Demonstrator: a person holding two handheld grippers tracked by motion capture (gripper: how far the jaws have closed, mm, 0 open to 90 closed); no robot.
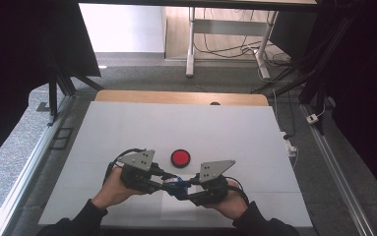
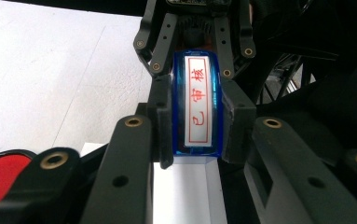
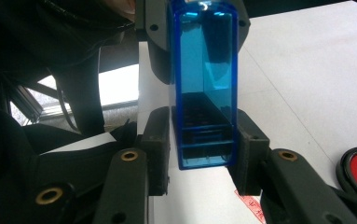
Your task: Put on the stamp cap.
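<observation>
Left gripper view | stamp (image 2: 199, 105) reads 已审核 in red | both grippers clamp it

Glossy translucent blue plastic stamp (image 3: 204, 88); matt white table (image 1: 176, 128)
</observation>
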